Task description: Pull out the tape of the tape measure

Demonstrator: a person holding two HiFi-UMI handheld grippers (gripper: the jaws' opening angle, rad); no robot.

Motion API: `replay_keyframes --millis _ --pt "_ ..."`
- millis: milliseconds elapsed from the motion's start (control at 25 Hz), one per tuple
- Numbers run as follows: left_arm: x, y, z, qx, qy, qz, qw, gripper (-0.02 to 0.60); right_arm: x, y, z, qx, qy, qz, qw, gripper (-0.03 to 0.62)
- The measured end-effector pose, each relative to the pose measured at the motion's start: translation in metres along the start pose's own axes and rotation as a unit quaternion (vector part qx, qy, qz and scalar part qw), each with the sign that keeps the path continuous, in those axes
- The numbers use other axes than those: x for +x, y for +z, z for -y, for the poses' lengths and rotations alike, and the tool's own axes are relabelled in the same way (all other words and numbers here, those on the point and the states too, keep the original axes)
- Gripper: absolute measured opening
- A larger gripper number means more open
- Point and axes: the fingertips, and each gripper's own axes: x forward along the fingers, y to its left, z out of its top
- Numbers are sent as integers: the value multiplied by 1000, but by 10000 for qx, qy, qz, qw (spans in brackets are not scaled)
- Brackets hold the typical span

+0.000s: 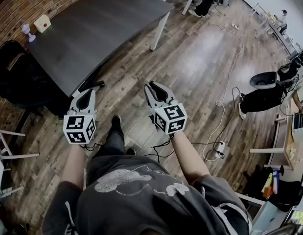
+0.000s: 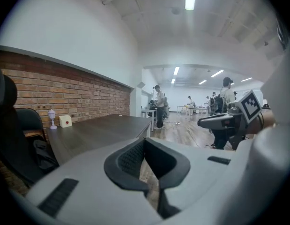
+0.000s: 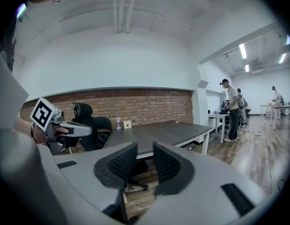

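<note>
No tape measure shows in any view. I hold both grippers in the air in front of me, over the wooden floor [image 1: 200, 58] and near the corner of a dark table [image 1: 92, 28]. My left gripper [image 1: 91, 88] is shut, its pads meeting with nothing between them [image 2: 145, 153]. My right gripper [image 1: 153, 85] stands slightly open, a narrow empty gap showing between its ribbed pads [image 3: 145, 161]. Each gripper appears in the other's view, the right gripper [image 2: 229, 121] and the left gripper [image 3: 65, 128], side by side and apart.
On the table's far end sit a small white box [image 1: 42, 23] and a little white stand [image 1: 28, 32]. A black office chair [image 3: 84, 121] stands by the brick wall. Cables and a power strip [image 1: 217, 146] lie on the floor to my right. People stand at desks farther back [image 2: 159, 104].
</note>
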Motion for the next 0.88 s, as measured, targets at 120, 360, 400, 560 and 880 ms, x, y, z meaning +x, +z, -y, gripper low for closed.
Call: replay_keyframes --millis 120,360,400,560,880 --pt "21 13 -18 216 366 369 9984 48 19 -1 15 116 -41 -28 9999 288" --pt "91 18 -50 380 508 601 9962 322 64 -13 74 116 -466 -307 9984 324" --pt "108 18 -57 358 502 579 9964 328 76 -13 87 145 -521 -330 9980 324" --pt "187 34 -88 280 438 656 9965 333 136 2 147 156 -735 -363 9965 324" --pt "331 98 -156 -154 350 881 9954 333 267 56 240 156 -772 -462 9958 324"
